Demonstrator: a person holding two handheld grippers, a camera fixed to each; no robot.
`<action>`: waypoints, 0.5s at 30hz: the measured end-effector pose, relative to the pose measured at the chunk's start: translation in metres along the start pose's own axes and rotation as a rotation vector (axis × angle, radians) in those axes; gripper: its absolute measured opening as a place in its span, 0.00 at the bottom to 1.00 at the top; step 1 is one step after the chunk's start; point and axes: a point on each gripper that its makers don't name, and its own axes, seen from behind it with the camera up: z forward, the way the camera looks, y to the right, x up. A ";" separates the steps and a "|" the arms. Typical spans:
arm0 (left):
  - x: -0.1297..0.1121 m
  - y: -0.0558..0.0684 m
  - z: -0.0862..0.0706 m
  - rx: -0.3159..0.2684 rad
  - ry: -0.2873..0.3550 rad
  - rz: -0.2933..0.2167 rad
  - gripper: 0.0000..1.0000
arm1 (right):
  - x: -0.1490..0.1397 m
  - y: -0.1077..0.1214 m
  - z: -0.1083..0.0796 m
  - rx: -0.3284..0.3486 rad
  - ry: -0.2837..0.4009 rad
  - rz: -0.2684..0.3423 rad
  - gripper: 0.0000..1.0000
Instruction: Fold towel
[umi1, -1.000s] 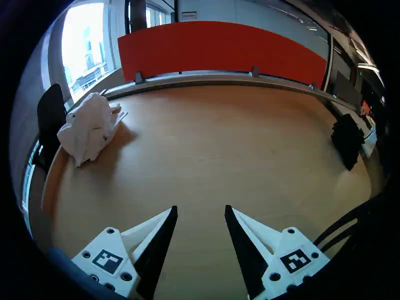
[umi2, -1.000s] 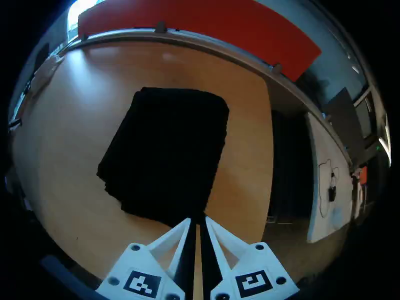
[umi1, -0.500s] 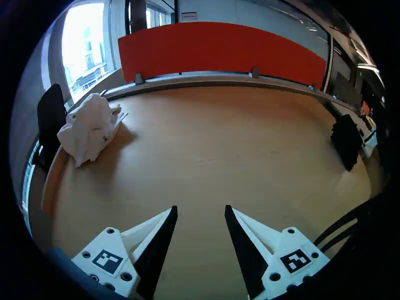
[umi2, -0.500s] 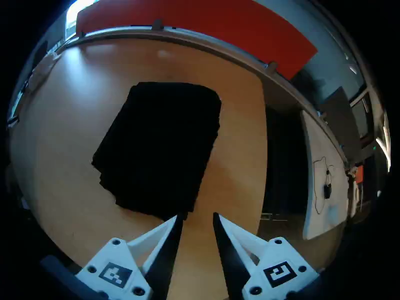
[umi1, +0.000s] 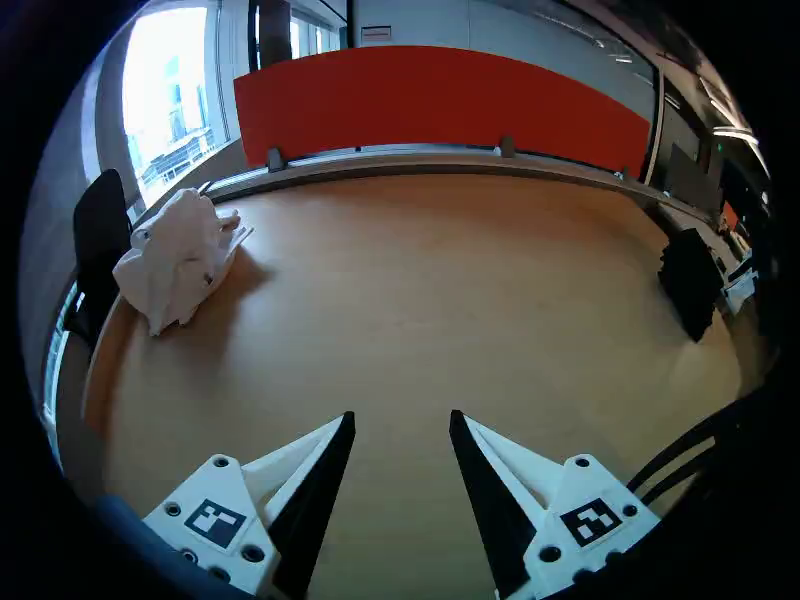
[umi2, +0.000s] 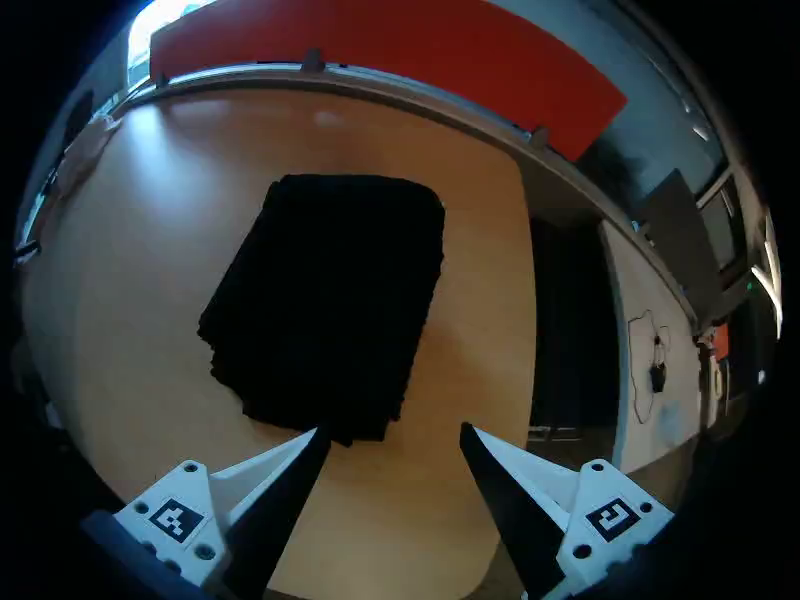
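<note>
The towel (umi2: 330, 310) is black and folded into a thick rectangular stack. It lies flat on the counter (umi2: 130, 260) close to the right edge, its long sides running away from me at a slight slant. In the right gripper view my right gripper (umi2: 393, 440) hangs at the towel's near edge, fingers spread wide and nothing between them. Its left fingertip shows right at the towel's near corner, and I cannot tell whether it touches the cloth. Its right fingertip sits over bare wood, between the towel and the counter's right edge. In the left gripper view my left gripper (umi1: 400, 420) is parted about as wide and empty too. It is over bare wood toward the near edge, around the middle of the counter and well apart from the towel, which shows there as a dark stack far off at the right edge. A crumpled white cloth (umi1: 175, 255) is heaped near the far left corner. A red partition (umi1: 440, 100) runs along the far edge. A black chair (umi1: 100, 240) stands just beyond the left edge, with a bright window (umi1: 170, 90) behind it. Past the right edge, across a dark strip of floor (umi2: 570, 340), a pale desk (umi2: 655, 390) shows in the right gripper view.
</note>
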 end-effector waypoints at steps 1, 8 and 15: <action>0.000 0.000 0.000 0.000 0.000 0.000 0.69 | 0.000 -0.001 0.000 0.001 0.001 0.001 1.00; 0.000 -0.002 -0.002 0.001 0.003 -0.004 0.69 | 0.005 -0.008 -0.003 0.003 0.025 0.024 1.00; 0.003 -0.003 -0.004 0.001 0.010 0.001 0.69 | 0.016 -0.016 -0.003 0.014 0.073 0.124 1.00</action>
